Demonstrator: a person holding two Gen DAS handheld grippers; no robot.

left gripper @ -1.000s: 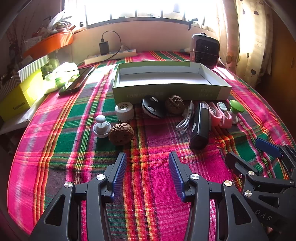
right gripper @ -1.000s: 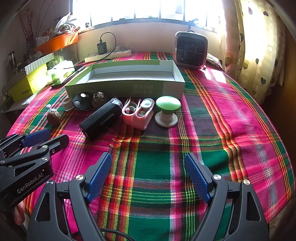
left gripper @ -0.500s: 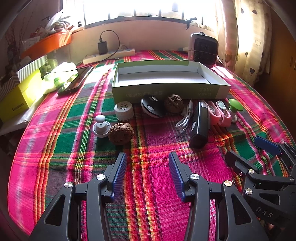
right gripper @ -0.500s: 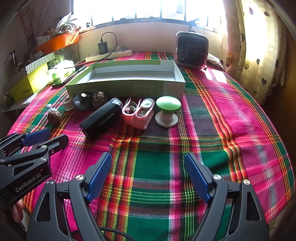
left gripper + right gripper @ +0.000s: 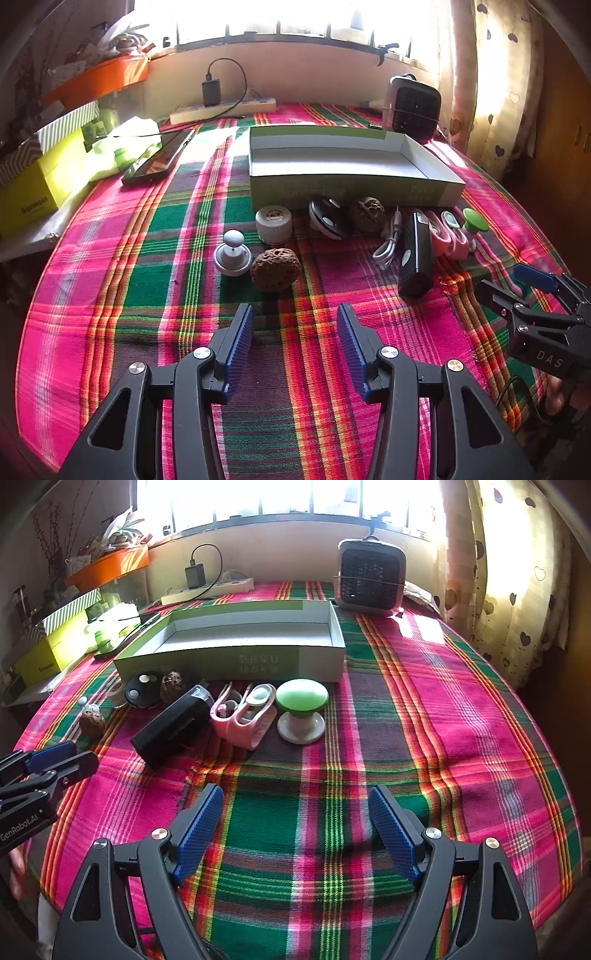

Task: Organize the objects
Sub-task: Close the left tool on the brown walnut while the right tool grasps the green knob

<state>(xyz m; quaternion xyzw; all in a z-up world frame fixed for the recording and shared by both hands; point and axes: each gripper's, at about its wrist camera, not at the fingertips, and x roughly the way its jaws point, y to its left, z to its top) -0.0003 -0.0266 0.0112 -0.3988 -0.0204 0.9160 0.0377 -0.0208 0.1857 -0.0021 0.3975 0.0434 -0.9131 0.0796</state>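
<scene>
An empty green-and-white box lies open on the plaid cloth. In front of it stand a white knob, a brown rough ball, a white cap, a black disc, a second brown ball, a white cable, a black speaker, a pink case and a green knob. My left gripper is open and empty, a short way in front of the brown rough ball. My right gripper is open and empty, in front of the green knob.
A small heater stands behind the box at the right. A phone, a power strip, yellow and striped boxes and plastic bags line the left. Curtains hang at the right.
Both grippers have stayed open and nearly still; the left wrist view has shifted very slightly. No object has moved.
</scene>
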